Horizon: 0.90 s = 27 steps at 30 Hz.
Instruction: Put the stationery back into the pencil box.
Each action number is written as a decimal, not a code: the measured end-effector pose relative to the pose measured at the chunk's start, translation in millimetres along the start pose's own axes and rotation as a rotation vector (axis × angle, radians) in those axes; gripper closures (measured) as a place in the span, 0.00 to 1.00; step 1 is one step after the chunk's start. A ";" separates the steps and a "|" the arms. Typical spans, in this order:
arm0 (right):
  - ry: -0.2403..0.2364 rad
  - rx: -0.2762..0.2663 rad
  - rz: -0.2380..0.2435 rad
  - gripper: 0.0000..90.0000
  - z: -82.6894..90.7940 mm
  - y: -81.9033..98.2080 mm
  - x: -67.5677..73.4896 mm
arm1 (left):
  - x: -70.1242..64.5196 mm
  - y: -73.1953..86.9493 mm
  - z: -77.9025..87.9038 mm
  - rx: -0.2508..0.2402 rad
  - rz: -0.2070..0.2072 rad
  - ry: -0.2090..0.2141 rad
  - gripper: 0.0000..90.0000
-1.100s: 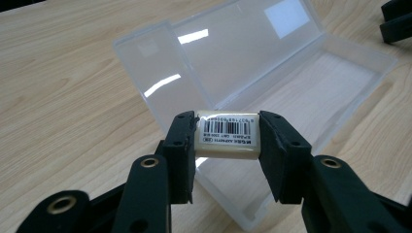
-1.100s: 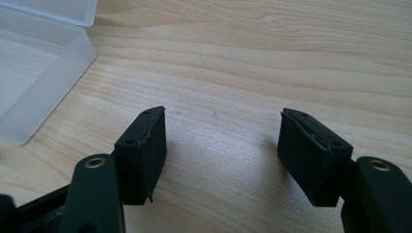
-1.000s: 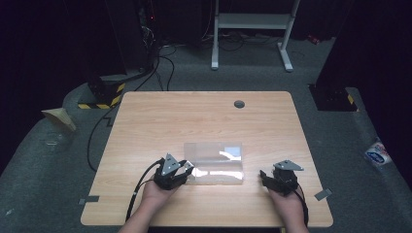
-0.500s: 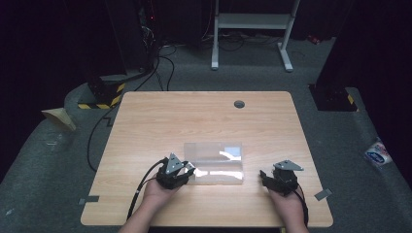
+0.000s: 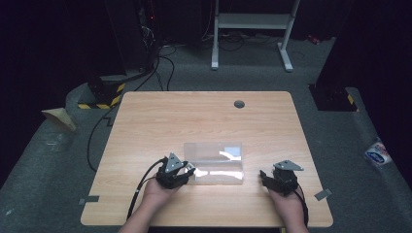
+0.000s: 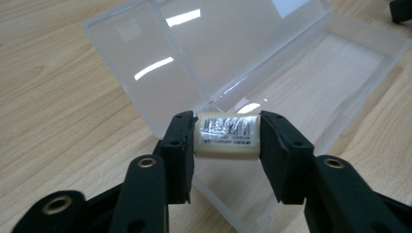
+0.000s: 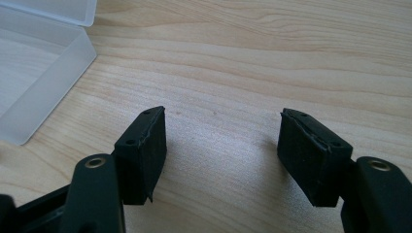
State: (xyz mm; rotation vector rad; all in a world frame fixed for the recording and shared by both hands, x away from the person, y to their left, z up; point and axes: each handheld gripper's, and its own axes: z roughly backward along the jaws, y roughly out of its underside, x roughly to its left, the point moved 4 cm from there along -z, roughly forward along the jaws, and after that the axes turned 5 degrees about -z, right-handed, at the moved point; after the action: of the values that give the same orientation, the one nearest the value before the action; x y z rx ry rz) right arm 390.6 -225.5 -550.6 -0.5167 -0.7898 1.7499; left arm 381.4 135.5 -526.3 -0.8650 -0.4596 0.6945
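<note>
Barely anything shifts from a second ago: the left gripper edges a touch closer to the near-left corner of the clear plastic box, while the right gripper sits where it was. That box lies open near the front middle of the wooden table, its lid folded back flat on the far side, light glaring off the plastic.

Over to the left gripper view, and here is the catch: a small cream-coloured block with a silvery printed label (the print is too blurred to read) is pinched squarely between the two black jaws, one pad pressed on each end. It hangs right over the near rim of the box's tray; whether it touches the rim, I cannot tell.

From the right gripper view, the jaws stand wide apart with nothing between them, only bare wood grain beneath, and the corner of the box off to the upper left, apart from the jaw tips. In the high view this gripper rests low at the table's front right, just beside the box's right end, with the person's right hand behind it and the left hand behind the other.
</note>
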 end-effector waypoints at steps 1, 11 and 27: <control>0.000 0.000 0.000 0.38 0.0 0.0 0.0 | 0.5 -0.8 1.1 -0.012 0.011 0.004 0.60; 0.000 0.000 0.000 0.38 0.0 0.0 0.0 | 5.8 -1.8 6.3 -0.036 0.039 0.002 0.60; -0.001 0.000 0.000 0.38 0.0 0.0 0.0 | 47.6 16.5 27.1 -0.040 0.126 -0.094 0.62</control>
State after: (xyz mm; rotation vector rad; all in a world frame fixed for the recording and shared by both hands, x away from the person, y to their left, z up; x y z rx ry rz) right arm 390.6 -225.5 -550.6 -0.5162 -0.7900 1.7504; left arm 391.5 191.5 -519.8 -0.9066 -0.5079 0.8467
